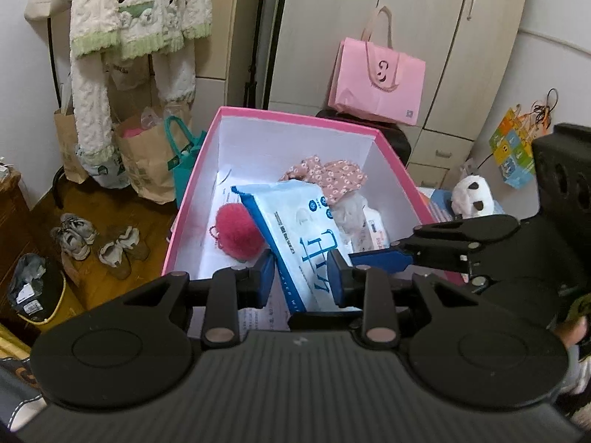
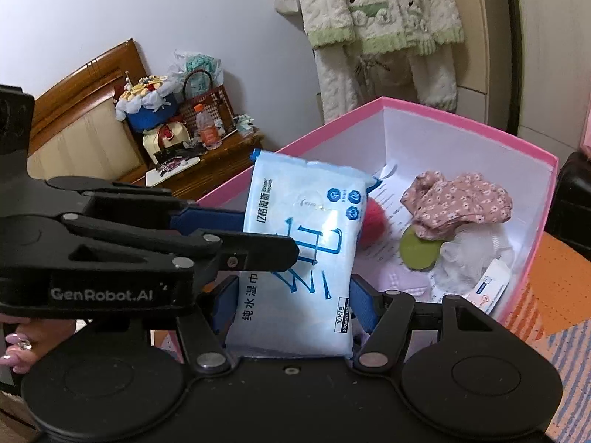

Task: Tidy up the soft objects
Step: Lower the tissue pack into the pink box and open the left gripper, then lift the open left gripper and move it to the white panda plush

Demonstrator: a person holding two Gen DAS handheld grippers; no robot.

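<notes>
Over the near rim of the pink-sided, white-lined cardboard box, left tongs: clenched on the pale blue plastic pack of wet wipes, gripping it across its faces.
Right tongs: spread wide, blue pads meeting the pack's two side edges at its lower end.
Wipes pack: held tilted above the box's near end, clear of the box floor.
Box floor, left of the pack: fuzzy red pompom.
Box, right half: round green disc beside white mesh puff.
Box, far end: crumpled pink floral cloth.
Beyond the box: pink paper carrier bag; cream fleece garment with green trim hanging.
</notes>
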